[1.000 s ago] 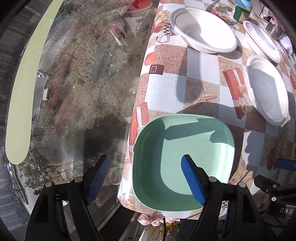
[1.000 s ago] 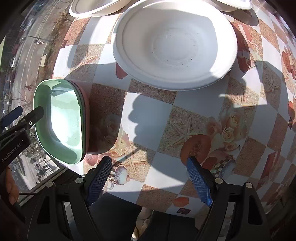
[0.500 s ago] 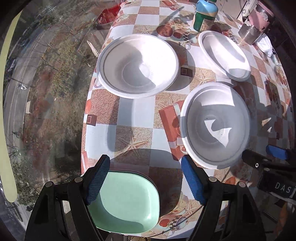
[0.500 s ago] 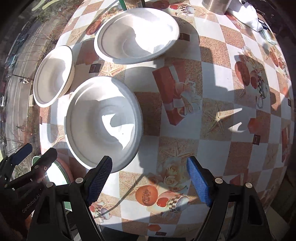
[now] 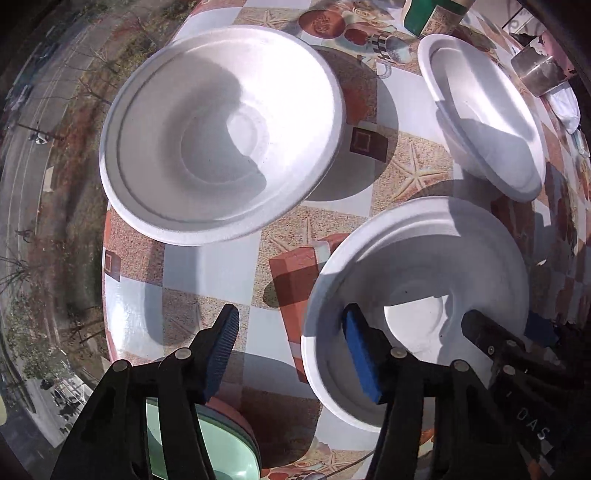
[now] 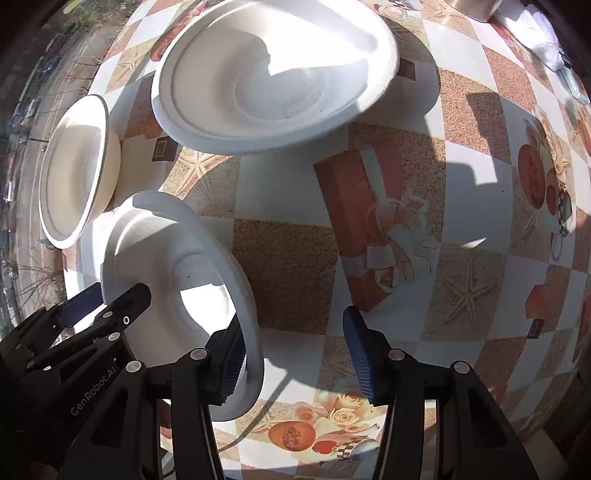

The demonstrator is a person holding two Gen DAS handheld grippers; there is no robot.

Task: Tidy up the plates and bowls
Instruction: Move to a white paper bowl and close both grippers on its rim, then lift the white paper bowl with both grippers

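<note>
A white bowl (image 5: 417, 258) sits on the patterned tablecloth closest to me. My left gripper (image 5: 291, 325) is open and straddles its left rim, with one blue pad (image 5: 360, 350) inside the bowl. My right gripper (image 6: 293, 332) is open too and straddles the right rim of the same bowl (image 6: 166, 251). A bigger white bowl (image 5: 221, 133) lies at the far left, and a third white bowl (image 5: 484, 122) at the far right. A mint green dish (image 5: 221, 446) rests at the table's near edge, partly hidden under my left gripper.
A green bottle (image 5: 432, 14) and a metal cup (image 5: 539, 74) stand at the far side. The table's left edge (image 5: 107, 280) drops off beside a window with a street far below. Bare tablecloth (image 6: 424, 206) spreads to the right of the bowls.
My left gripper left the green dish and moved forward onto the near white bowl. My right gripper closed in on the same bowl's other rim. Both stayed open.
</note>
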